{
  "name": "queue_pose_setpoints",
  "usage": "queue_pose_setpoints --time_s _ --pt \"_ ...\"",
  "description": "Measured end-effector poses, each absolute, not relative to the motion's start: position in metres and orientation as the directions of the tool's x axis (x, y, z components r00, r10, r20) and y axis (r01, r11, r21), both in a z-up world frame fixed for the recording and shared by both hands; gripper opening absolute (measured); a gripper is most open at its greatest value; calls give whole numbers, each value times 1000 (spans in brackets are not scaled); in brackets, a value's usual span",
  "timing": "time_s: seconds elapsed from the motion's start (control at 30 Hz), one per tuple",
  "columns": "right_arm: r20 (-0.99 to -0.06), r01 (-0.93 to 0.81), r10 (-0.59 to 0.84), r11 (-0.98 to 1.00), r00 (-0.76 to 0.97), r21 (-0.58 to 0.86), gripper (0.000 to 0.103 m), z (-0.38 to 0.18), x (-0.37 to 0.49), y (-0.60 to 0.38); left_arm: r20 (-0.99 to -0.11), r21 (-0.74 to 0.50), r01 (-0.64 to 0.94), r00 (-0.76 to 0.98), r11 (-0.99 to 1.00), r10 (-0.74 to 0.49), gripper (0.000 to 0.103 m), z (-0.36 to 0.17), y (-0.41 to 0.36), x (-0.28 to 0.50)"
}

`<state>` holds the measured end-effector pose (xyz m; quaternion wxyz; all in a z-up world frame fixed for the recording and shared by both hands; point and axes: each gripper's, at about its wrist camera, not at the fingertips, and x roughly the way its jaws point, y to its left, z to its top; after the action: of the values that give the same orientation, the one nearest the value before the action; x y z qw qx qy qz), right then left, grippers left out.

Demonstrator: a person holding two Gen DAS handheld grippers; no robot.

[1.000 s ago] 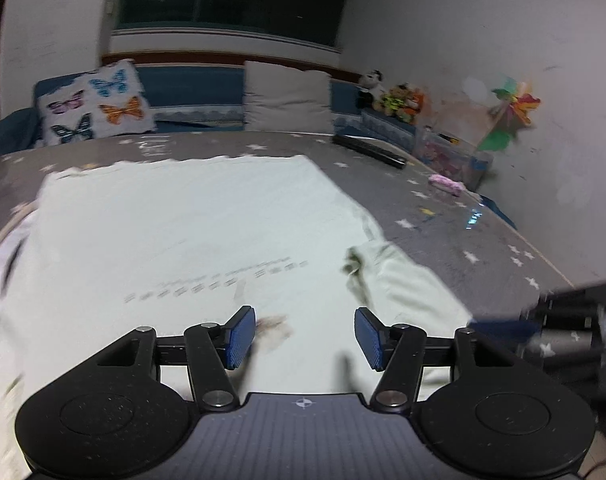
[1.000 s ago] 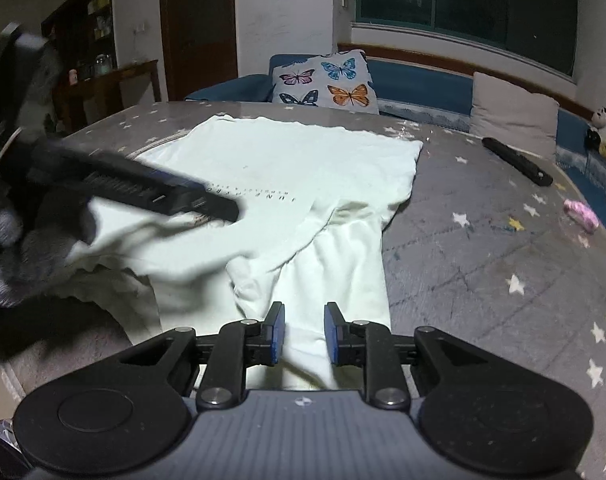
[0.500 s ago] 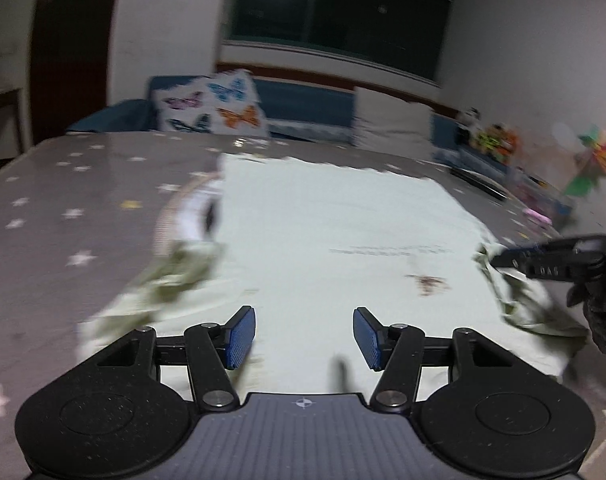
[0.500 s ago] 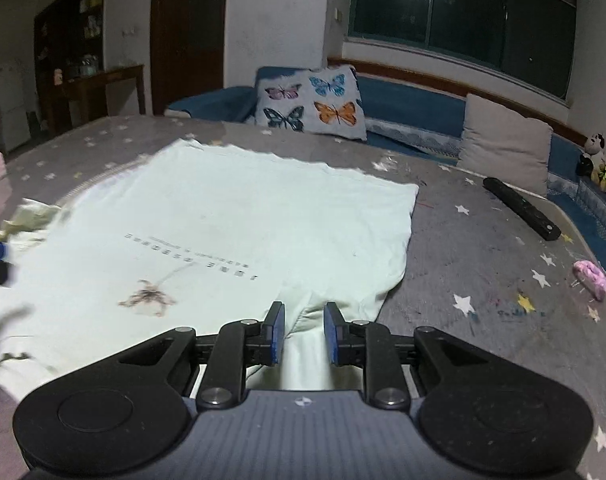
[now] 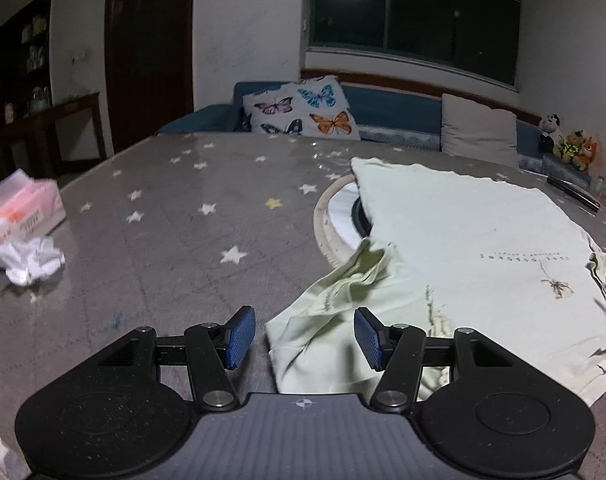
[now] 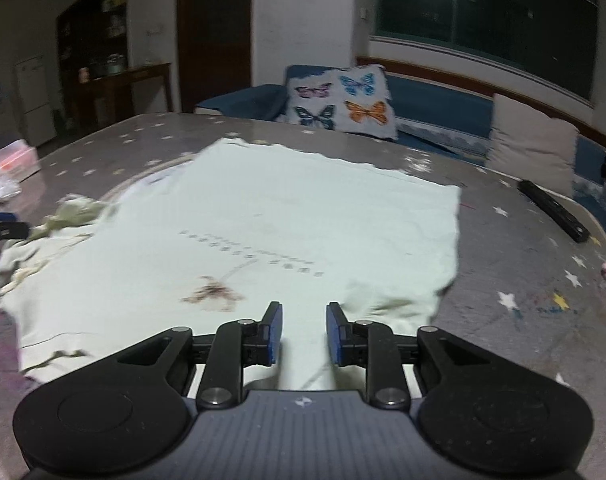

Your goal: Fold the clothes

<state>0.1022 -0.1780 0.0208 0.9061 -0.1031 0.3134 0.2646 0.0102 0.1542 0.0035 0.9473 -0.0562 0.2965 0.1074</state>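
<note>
Here, one pale T-shirt [image 6: 287, 232] lies spread; two tools, left tool [image 5: 305, 338] and right tool [image 6: 301, 332], agape.

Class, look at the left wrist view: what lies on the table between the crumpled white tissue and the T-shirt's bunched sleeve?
Nothing: only bare star-patterned tablecloth separates the crumpled tissue from the sleeve, as the left wrist view shows.

This is looking like a home living room at night. A blue sofa [image 6: 259, 98] carrying a butterfly-print cushion [image 5: 301, 110] is sitting under a dark window [image 5: 413, 12], with soft toys [image 5: 565, 140] lining its far end. A star-patterned table [image 5: 163, 208] is holding a tissue pack [image 5: 21, 208] and a remote control [image 6: 553, 210], while a wooden door [image 5: 149, 52] and cluttered shelves [image 6: 93, 28] are standing behind.
</note>
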Motion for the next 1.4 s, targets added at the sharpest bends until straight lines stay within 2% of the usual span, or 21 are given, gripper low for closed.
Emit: queue_pose_setpoints --time_s 0.17,0.27,0.33,0.43,0.53,0.67,0.77,0.93,0.97,1.07,1.1,1.27,1.4 --pt "-618 -584 454 812 642 -9 27 25 87 -166 -595 -90 -271 787 958 167 56 -2 163 8" --pt "-614 -602 474 798 631 -3 27 27 80 -161 -602 -131 -268 786 955 138 37 -4 166 7" --pt "-612 -614 486 789 624 2 27 28 76 -157 -599 -157 -265 792 951 122 16 -3 169 6" --pt "-612 -636 505 772 609 4 27 29 71 -150 -568 -188 -251 816 949 103 10 5 168 1" --pt "-616 -672 530 740 583 1 27 30 65 -137 -524 -211 -207 849 955 68 9 19 162 -4" --pt "-616 -721 565 693 548 -6 27 32 59 -117 -458 -240 -132 889 962 8 9 39 151 -10" --pt "-616 -755 590 656 522 -11 27 33 56 -102 -423 -284 -43 902 958 -85 9 49 137 -12" --pt "-619 -768 599 640 508 -13 27 34 58 -90 -416 -301 88 884 949 -214 11 44 109 -5" --pt "-620 -768 597 640 509 -13 27 34 59 -89 -424 -300 109 875 948 -235 12 39 102 -5" --pt "-622 -762 593 647 511 -10 27 35 64 -89 -437 -278 169 854 945 -282 33 32 89 -7" --pt "-623 -759 591 650 512 -7 27 36 66 -90 -436 -266 178 854 947 -283 41 31 86 -10" --pt "-619 -753 602 658 504 27 27 41 78 -91 -457 -190 134 865 973 -208 44 26 91 -24" --pt "-622 -760 625 646 472 73 27 41 89 -82 -504 -158 34 856 987 -110 51 14 104 -29"
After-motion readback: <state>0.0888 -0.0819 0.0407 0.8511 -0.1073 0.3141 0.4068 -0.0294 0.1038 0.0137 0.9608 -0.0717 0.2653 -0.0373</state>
